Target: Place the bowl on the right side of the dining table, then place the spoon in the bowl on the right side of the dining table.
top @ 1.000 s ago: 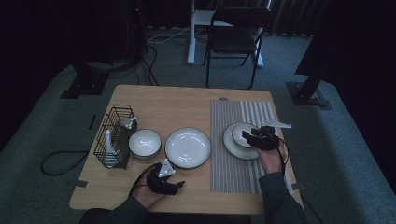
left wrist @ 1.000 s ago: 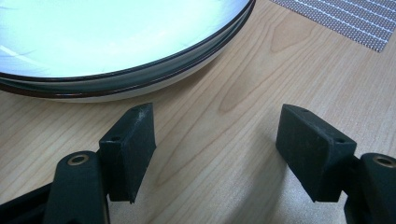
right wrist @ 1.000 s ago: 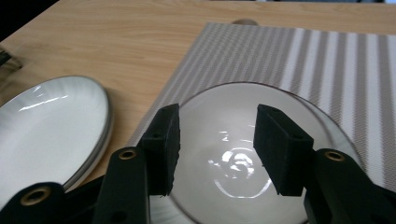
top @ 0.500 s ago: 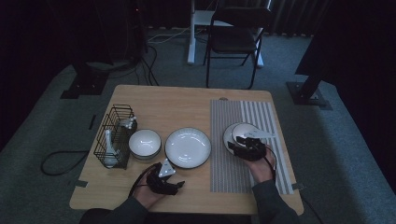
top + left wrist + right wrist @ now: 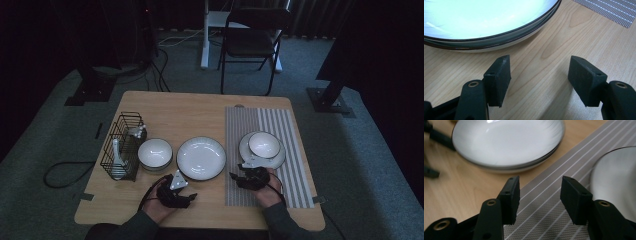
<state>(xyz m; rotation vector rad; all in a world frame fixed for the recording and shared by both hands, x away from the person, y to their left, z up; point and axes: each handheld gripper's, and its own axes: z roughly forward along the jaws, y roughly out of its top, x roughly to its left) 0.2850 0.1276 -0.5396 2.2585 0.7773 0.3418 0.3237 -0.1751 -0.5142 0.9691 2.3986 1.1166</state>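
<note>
On the table [image 5: 200, 120], plate [image 5: 201, 158] — between both grippers.

- The left gripper [image 5: 186, 196] is resting low at the near edge of the desk, its jaws standing apart with nothing between them; they have just been closing a little.
- The right gripper [image 5: 239, 177] is hovering low, jaws parted and empty.
- Both forearms are entering from below.

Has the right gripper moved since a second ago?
Yes. The right gripper has drawn back from over the bowl toward the striped mat's near left edge.
</note>
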